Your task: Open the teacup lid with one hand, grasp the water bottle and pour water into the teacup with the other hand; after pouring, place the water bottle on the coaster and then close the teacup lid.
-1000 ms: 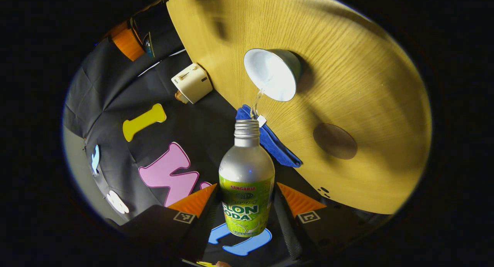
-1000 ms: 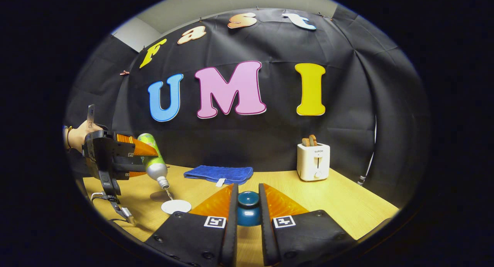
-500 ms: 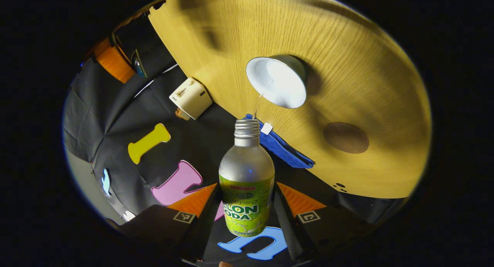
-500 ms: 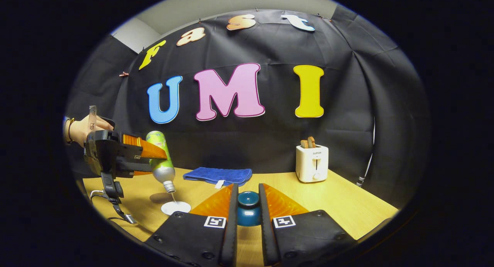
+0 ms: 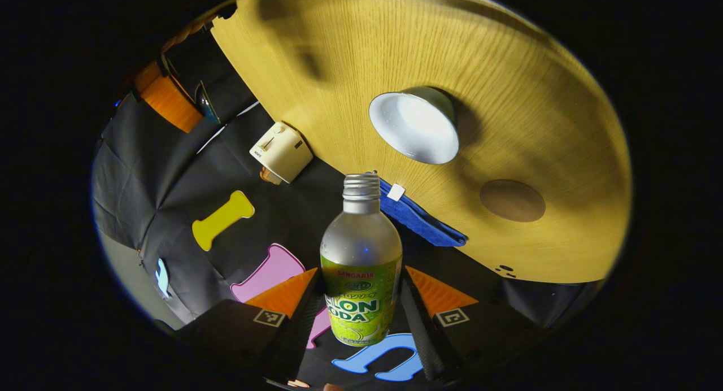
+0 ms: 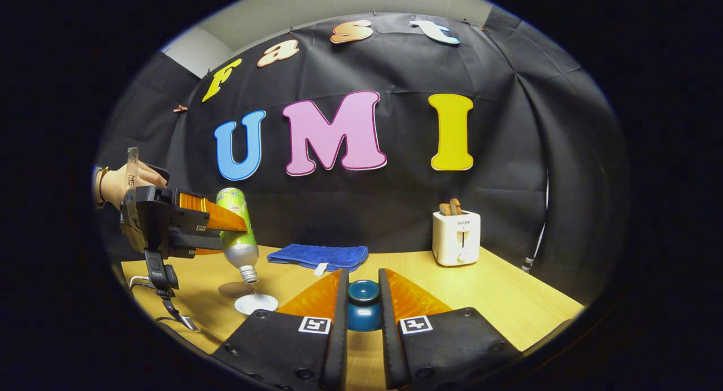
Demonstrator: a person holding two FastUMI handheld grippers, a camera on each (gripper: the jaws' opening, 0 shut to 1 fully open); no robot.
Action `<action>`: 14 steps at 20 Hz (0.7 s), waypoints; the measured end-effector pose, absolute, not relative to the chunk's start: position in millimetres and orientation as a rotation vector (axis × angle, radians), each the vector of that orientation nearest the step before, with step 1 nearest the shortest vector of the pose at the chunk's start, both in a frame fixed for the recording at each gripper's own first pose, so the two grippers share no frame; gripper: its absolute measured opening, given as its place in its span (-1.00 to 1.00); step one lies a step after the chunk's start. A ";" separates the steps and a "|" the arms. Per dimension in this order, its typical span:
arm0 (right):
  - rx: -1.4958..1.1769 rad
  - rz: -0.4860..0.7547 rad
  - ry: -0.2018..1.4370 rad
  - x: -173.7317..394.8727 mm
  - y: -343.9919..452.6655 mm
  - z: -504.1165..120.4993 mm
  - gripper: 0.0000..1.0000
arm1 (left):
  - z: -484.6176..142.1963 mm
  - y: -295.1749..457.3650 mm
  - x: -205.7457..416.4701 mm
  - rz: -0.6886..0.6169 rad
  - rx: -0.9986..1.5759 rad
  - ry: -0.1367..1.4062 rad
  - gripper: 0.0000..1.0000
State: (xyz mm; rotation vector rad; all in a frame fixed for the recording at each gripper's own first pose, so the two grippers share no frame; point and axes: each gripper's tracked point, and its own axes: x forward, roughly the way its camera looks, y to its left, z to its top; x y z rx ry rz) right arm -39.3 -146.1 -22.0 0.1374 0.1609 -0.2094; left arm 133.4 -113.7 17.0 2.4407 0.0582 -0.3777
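My left gripper (image 5: 361, 271) is shut on a silver bottle (image 5: 361, 250) with a green label, uncapped. In the right gripper view the same bottle (image 6: 239, 233) hangs neck-down, steeply tilted, just above the open teacup (image 6: 256, 303). The teacup (image 5: 415, 125) shows a white inside. A round brown coaster (image 5: 512, 200) lies bare beside it, and shows again as the coaster (image 6: 235, 289) behind the cup. My right gripper (image 6: 361, 272) is shut on the blue teacup lid (image 6: 363, 307), held above the table to the right of the cup.
A folded blue cloth (image 6: 318, 256) lies at the table's back edge and a white toaster (image 6: 458, 237) with toast stands at the back right. A hand (image 6: 120, 183) holds the left gripper (image 6: 186, 227) at the table's left end. Bare wooden table (image 6: 508, 300) extends to the right.
The bottle has lifted slightly away from the teacup and the water stream, plain a second ago, has thinned to almost nothing. My right gripper with the lid has stayed put.
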 end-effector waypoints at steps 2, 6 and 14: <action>0.134 -0.210 0.160 -39.5 -145.9 -21.6 -0.41 | 16.6 -114.8 131.5 -0.374 2.414 0.052 0.63; 0.130 -0.207 0.165 -39.2 -145.2 -23.6 -0.41 | 15.5 -117.1 125.4 -0.346 2.313 0.032 0.61; 0.121 -0.211 0.168 -37.6 -142.7 -25.5 -0.41 | -6.9 -85.6 111.8 -0.260 1.759 0.116 0.61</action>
